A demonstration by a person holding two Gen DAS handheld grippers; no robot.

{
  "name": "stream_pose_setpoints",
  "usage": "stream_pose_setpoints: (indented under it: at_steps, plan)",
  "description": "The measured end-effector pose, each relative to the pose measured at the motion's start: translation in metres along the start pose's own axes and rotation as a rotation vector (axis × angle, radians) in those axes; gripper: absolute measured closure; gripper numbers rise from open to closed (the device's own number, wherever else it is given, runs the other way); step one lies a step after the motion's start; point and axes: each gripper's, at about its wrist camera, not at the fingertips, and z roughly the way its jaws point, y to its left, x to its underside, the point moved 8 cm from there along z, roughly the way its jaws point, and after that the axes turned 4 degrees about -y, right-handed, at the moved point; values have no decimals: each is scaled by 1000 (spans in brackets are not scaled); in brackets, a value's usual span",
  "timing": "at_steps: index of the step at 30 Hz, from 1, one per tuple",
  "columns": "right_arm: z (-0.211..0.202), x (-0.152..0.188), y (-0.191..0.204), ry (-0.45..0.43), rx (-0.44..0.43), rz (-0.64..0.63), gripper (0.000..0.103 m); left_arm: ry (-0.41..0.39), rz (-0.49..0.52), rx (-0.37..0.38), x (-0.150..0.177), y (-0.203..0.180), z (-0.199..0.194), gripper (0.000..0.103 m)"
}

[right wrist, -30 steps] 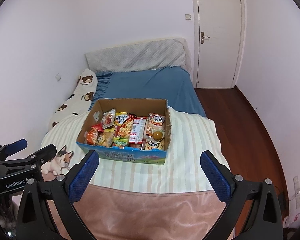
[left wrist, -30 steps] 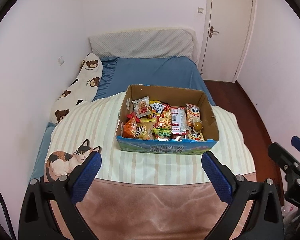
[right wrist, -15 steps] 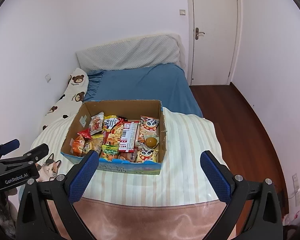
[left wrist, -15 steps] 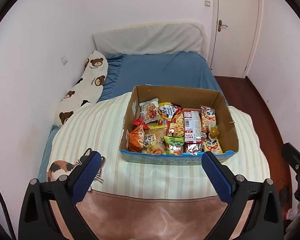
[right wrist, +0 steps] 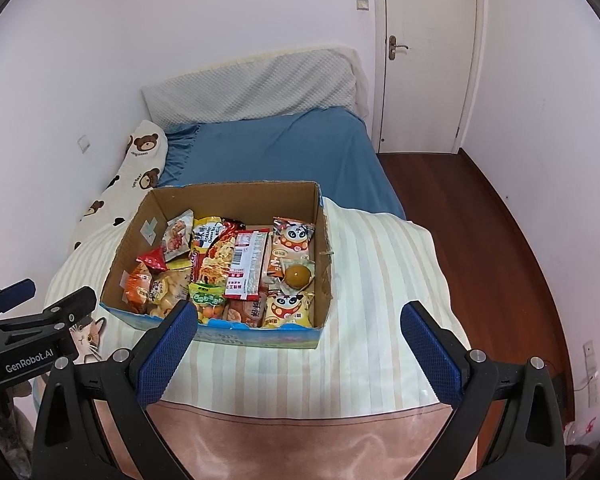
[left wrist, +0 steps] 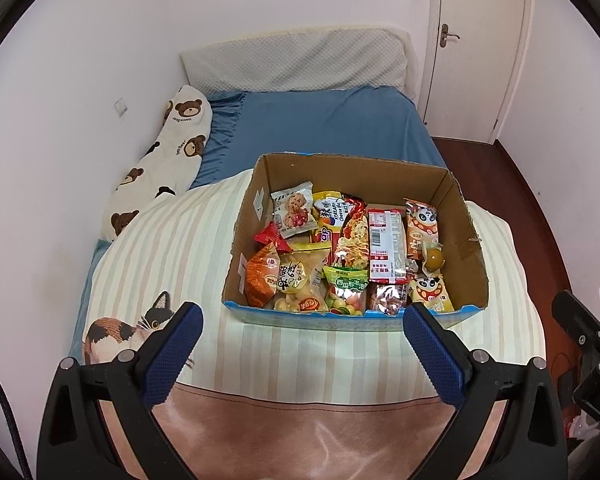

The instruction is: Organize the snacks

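Note:
An open cardboard box [left wrist: 466, 216] [right wrist: 322, 236] sits on a striped blanket on the bed, packed with several snack packets. Among them are a red-and-white noodle pack [left wrist: 385, 246] [right wrist: 247, 264], two panda packets [left wrist: 422, 224] [right wrist: 293, 244], an orange bag [left wrist: 262, 276] and a round brown egg-like snack [left wrist: 435, 259] [right wrist: 298, 275]. My left gripper [left wrist: 302, 344] hangs open just in front of the box, holding nothing. My right gripper [right wrist: 298, 342] is open too, level with the box's near wall and empty.
The striped blanket [left wrist: 172, 248] carries a cat print [left wrist: 116, 326]. A bear-print pillow [left wrist: 168, 152] lies against the left wall, with blue sheet [left wrist: 328, 124] behind the box. Wooden floor [right wrist: 492, 240] and a shut door [right wrist: 428, 56] lie to the right.
Both grippers have moved forward toward the box, which looks larger and nearer. Their jaws stayed open and nothing in the box moved.

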Motion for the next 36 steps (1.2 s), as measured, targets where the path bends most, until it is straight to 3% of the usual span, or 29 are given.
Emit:
stream_pose_setpoints:
  at_steps: [36]
  plan:
    - [-1,0,2,-6,3,-12,0,-5,-2,9,-2,1,-2,0]
